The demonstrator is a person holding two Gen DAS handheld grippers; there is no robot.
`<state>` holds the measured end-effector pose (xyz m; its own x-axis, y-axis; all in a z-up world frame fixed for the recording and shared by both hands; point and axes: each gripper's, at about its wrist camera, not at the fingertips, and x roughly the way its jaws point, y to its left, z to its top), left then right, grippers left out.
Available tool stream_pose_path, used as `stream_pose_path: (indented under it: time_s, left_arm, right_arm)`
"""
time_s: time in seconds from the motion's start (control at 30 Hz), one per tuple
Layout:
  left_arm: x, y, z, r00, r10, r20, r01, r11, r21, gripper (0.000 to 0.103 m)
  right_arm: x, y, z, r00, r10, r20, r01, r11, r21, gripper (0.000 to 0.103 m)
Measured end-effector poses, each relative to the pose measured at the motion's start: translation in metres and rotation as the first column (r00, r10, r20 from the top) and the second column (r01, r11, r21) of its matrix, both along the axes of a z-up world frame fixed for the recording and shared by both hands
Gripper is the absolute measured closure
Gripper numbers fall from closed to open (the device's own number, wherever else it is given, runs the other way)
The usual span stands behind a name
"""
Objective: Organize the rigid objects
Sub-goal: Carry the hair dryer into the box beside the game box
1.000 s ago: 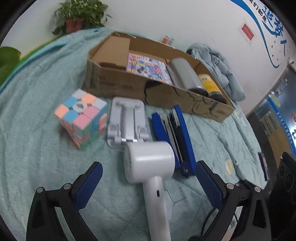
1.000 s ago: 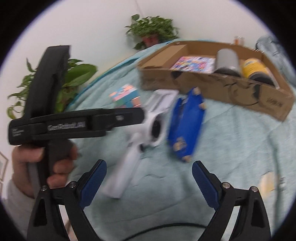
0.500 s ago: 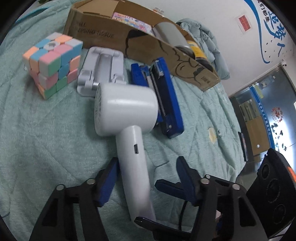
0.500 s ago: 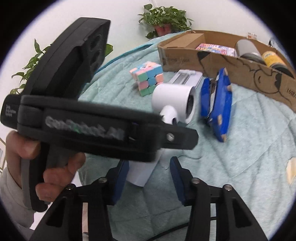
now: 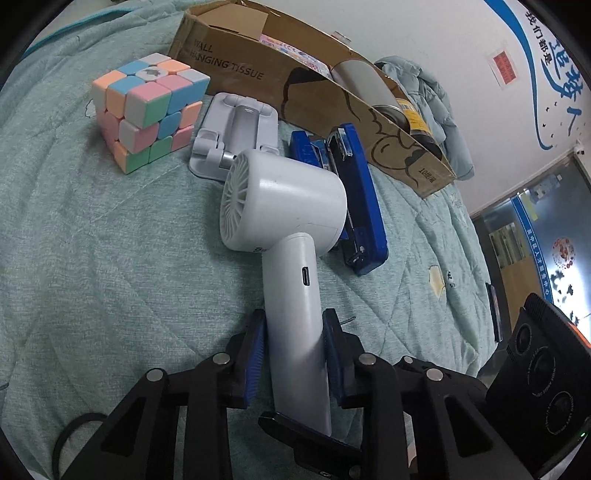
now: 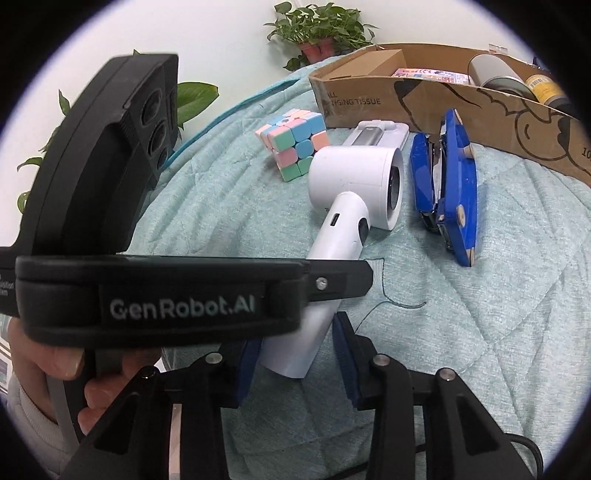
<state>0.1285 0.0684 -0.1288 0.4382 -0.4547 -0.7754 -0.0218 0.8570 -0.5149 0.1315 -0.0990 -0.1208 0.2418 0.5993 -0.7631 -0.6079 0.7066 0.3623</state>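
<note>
A white hair dryer (image 5: 284, 199) lies on the teal quilt with its handle pointing toward me. My left gripper (image 5: 293, 358) has its blue pads against both sides of the handle, and its jaws are closing. My right gripper (image 6: 297, 354) grips the handle's end from the other side, its jaws also closing, pads on the dryer (image 6: 354, 177). The black body of the left gripper (image 6: 184, 295) crosses the right wrist view and hides the middle of the handle. A pastel puzzle cube (image 5: 147, 110), a grey phone stand (image 5: 236, 129) and a blue stapler (image 5: 354, 199) lie beyond the dryer.
An open cardboard box (image 5: 236, 70) stands behind the objects, holding a colourful booklet, a grey cylinder (image 5: 364, 79) and a yellow-labelled can. A pale jacket (image 5: 436, 92) lies past it. Potted plants (image 6: 321, 33) stand by the wall. A hand (image 6: 48, 365) holds the left gripper.
Both grippers came down onto the dryer's handle, and their jaws went from wide open to closed around it. The dryer has stayed on the quilt.
</note>
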Motion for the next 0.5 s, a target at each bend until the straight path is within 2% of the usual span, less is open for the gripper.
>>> stream_pose_path:
  time_s: [0.23,0.5]
  left_arm:
    - [-0.006,-0.004,0.026,0.998,0.005,0.058,-0.007,0.999,0.034,0.077]
    - [0.014,0.003,0.070,0.987,0.029,0.159,-0.034,0.999,0.029,0.077]
  right_arm:
    - [-0.009,-0.009,0.012,0.999,-0.007,0.036,0.005,0.999,0.040,0.065]
    - [0.007,-0.011,0.044,0.982,0.001,0.188,-0.013,0.998,0.061,0.065]
